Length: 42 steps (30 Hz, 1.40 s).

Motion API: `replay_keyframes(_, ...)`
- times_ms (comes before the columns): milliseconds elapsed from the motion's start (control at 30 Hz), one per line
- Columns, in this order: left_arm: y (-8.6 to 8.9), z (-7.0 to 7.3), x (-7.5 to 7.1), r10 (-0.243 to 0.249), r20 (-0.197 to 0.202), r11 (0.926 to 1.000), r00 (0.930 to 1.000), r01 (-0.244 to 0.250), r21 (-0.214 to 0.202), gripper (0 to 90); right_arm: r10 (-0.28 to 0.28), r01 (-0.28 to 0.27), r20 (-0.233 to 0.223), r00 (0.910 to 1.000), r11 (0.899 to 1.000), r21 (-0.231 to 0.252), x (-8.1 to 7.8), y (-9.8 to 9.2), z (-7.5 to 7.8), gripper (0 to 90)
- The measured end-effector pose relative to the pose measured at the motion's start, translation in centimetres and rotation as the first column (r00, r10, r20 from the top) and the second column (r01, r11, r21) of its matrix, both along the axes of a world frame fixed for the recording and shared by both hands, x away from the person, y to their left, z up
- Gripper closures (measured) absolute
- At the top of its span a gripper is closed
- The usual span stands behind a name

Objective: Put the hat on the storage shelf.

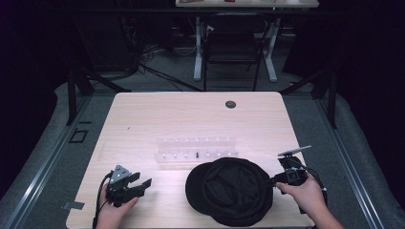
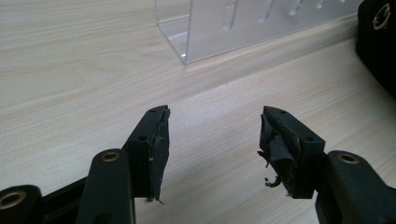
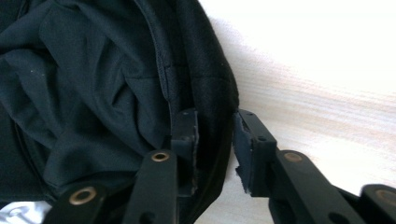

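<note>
Black cap (image 1: 232, 191) upside down on the table (image 1: 143, 119), near the front edge, right of centre, brim toward the left, lining facing up. Clear acrylic rack (image 1: 197, 151) just behind the cap on the table, near but apart as far as the high view tells; small dark item standing in its middle, too small to identify.

Right gripper (image 1: 273, 181) at the cap's right rim, held level, pointing left into the hat. In the right gripper view, right gripper (image 3: 215, 140) straddling the rim: one jaw inside against the dark lining (image 3: 93, 84), the other outside over bare wood. Rim band (image 3: 212, 93) between the jaws. Inner pad looks in contact with the fabric; small gap visible at the outer pad, so jaws partly spread, not clamped. Firm pinch not confirmed.

Left gripper (image 1: 143, 183) at the table's front left, well apart from the cap, resting low over the wood in the left hand (image 1: 112, 212). In the left gripper view, left gripper (image 2: 215, 140) spread wide, nothing between the jaws, pad rubber frayed at the edges. Rack corner (image 2: 187, 42) ahead of it, cap edge (image 2: 378, 46) at the far right of that view.
</note>
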<state>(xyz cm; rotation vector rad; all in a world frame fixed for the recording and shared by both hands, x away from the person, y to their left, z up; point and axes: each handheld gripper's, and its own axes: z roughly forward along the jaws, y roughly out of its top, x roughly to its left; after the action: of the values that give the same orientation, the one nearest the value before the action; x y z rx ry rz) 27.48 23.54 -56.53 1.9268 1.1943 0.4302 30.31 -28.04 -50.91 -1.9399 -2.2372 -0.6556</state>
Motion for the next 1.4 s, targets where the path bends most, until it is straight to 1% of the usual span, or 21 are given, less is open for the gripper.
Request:
replay_keyframes(67,0.0,0.0,0.0,0.001,0.002,1.0,1.0,-0.001,-0.001,43.1,0.02,-0.02,-0.017,0.9997,1.0,-0.008,0.2,-0.1,0.1,71.1)
replay_keyframes(267,0.1,0.0,0.0,0.004,0.002,1.0,1.0,-0.004,0.0,43.1,0.015,-0.013,-0.067,0.9976,1.0,0.028,0.5,-0.5,-0.1,71.9)
replay_keyframes(300,0.1,0.0,0.0,0.002,0.0,1.0,1.0,-0.002,-0.001,43.1,0.015,-0.014,-0.078,0.9969,1.0,0.021,0.6,-0.5,-0.2,72.0)
replay_keyframes(333,0.1,0.0,0.0,0.001,0.0,1.0,1.0,-0.001,0.0,43.1,0.015,-0.013,-0.081,0.9966,0.999,0.029,0.7,-0.6,-0.3,72.4)
replay_keyframes(367,0.1,0.0,0.0,0.002,0.0,1.0,1.0,-0.002,0.0,43.1,-0.004,0.008,-0.074,0.9972,0.999,0.045,0.7,-0.5,-0.5,73.3)
replay_keyframes(500,0.1,0.0,0.1,0.004,0.0,1.0,1.0,-0.004,0.002,43.1,-0.002,0.007,-0.089,0.996,0.998,0.057,0.8,-0.6,-0.6,76.2)
replay_keyframes(567,0.1,0.0,0.1,0.006,-0.001,1.0,1.0,-0.006,-0.001,43.1,-0.016,0.022,-0.098,0.995,0.998,0.062,0.8,-0.4,-0.6,79.9)
replay_keyframes(667,0.1,0.0,0.1,0.008,0.001,1.0,1.0,-0.008,-0.002,43.1,0.013,-0.006,-0.106,0.9943,0.998,0.062,0.8,-0.5,-0.4,83.6)
replay_keyframes(733,0.1,0.0,0.1,0.008,0.001,1.0,1.0,-0.008,-0.001,43.1,0.023,-0.017,-0.105,0.9942,0.998,0.06,0.8,-0.5,-0.3,85.4)
replay_keyframes(767,0.1,0.0,0.1,0.008,0.001,1.0,1.0,-0.008,-0.002,43.1,0.001,0.005,-0.089,0.996,0.997,0.072,0.7,-0.4,-0.4,86.1)
replay_keyframes(867,0.1,0.0,0.0,0.008,0.001,1.0,1.0,-0.008,-0.002,43.1,0.018,-0.012,-0.093,0.9955,0.998,0.066,0.6,-0.4,0.0,87.2)
replay_keyframes(967,0.2,0.0,0.1,0.009,0.001,1.0,1.0,-0.009,0.0,43.1,0.016,-0.01,-0.083,0.9964,0.998,0.07,0.5,-0.3,0.3,87.6)
replay_keyframes(1000,0.2,0.0,0.1,0.009,0.001,1.0,1.0,-0.009,0.0,43.1,0.045,-0.039,-0.094,0.9946,0.998,0.055,0.5,-0.5,0.6,87.7)
replay_keyframes(1033,0.2,-0.1,0.1,0.009,0.0,1.0,1.0,-0.009,0.0,43.1,0.016,-0.01,-0.074,0.9972,0.997,0.078,0.4,-0.3,0.7,87.8)
replay_keyframes(1100,0.2,-0.1,0.1,0.008,0.0,1.0,1.0,-0.008,0.0,43.1,0.056,-0.05,-0.088,0.9946,0.997,0.065,0.4,-0.5,1.3,87.8)
replay_keyframes(1133,0.1,-0.1,0.1,0.009,0.0,1.0,1.0,-0.009,0.0,43.1,0.021,-0.015,-0.068,0.9974,0.996,0.083,0.2,-0.3,1.5,87.8)
replay_keyframes(1167,0.1,-0.1,0.1,0.011,0.002,0.9999,0.9999,-0.011,-0.001,43.1,0.021,-0.016,-0.063,0.9978,0.996,0.088,0.2,-0.3,1.7,87.8)
replay_keyframes(1233,0.1,-0.1,0.1,0.012,0.003,0.9999,0.9999,-0.012,0.001,43.1,0.039,-0.034,-0.061,0.9974,0.995,0.089,0.1,-0.4,2.3,87.8)
replay_keyframes(1267,0.1,-0.1,0.1,0.012,0.003,0.9999,0.9999,-0.012,0.002,43.1,0.077,-0.071,-0.066,0.9949,0.994,0.085,0.2,-0.6,2.8,87.8)
replay_keyframes(1333,0.1,-0.1,0.1,0.012,0.003,0.9999,0.9999,-0.012,0.001,43.1,0.032,-0.027,-0.044,0.9985,0.994,0.104,0.0,-0.4,3.1,87.8)
replay_keyframes(1400,0.1,-0.1,0.1,0.012,0.003,0.9999,0.9999,-0.012,0.0,43.1,0.026,-0.022,-0.039,0.9989,0.993,0.113,0.0,-0.3,3.6,87.8)
